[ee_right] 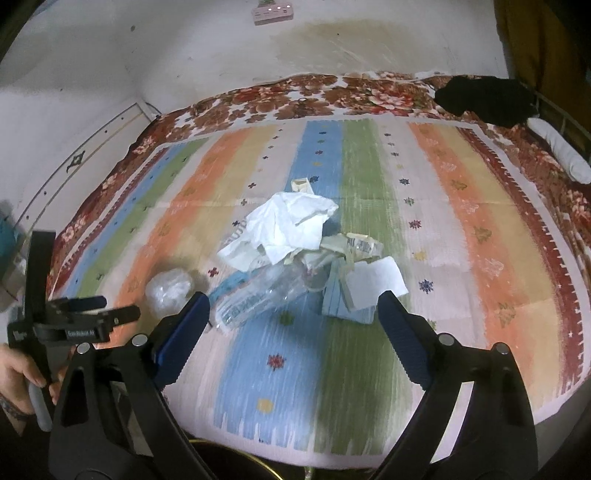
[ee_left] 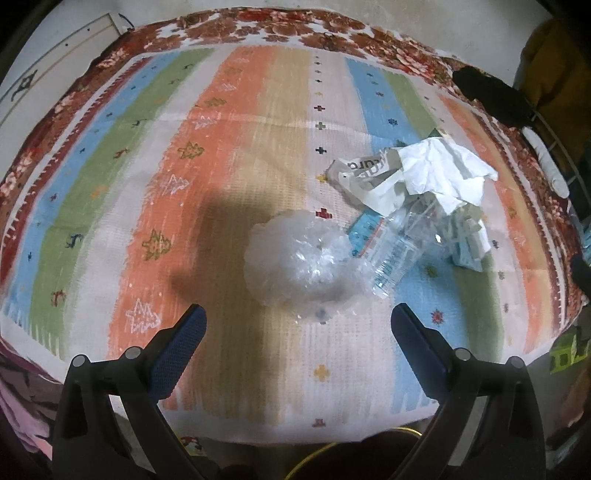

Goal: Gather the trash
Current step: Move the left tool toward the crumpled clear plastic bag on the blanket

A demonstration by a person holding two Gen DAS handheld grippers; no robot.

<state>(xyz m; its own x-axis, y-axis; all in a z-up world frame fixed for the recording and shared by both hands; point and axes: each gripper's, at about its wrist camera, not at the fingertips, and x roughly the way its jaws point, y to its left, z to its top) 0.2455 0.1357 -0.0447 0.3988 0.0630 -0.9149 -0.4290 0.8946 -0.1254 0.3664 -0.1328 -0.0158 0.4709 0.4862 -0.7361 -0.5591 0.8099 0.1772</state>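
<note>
A pile of trash lies on a striped cloth (ee_left: pixel 258 122) over a bed. A crumpled ball of clear plastic wrap (ee_left: pixel 295 258) sits just ahead of my open, empty left gripper (ee_left: pixel 297 325); it also shows in the right wrist view (ee_right: pixel 170 290). Beside it lie a clear plastic bottle (ee_left: pixel 397 251) (ee_right: pixel 258 299), a crumpled white tissue (ee_left: pixel 443 170) (ee_right: pixel 291 225), a printed white bag (ee_left: pixel 365 177) and torn paper and cardboard scraps (ee_right: pixel 354 284). My right gripper (ee_right: pixel 291 321) is open and empty, held above the cloth in front of the bottle and scraps.
A floral blanket (ee_right: pixel 314 96) borders the cloth. A black garment (ee_right: pixel 484 98) and a white pillow (ee_right: pixel 565 155) lie at the far right corner. A pink power strip (ee_right: pixel 273 13) sits on the wall. The left hand-held gripper body (ee_right: pixel 74 325) shows at left.
</note>
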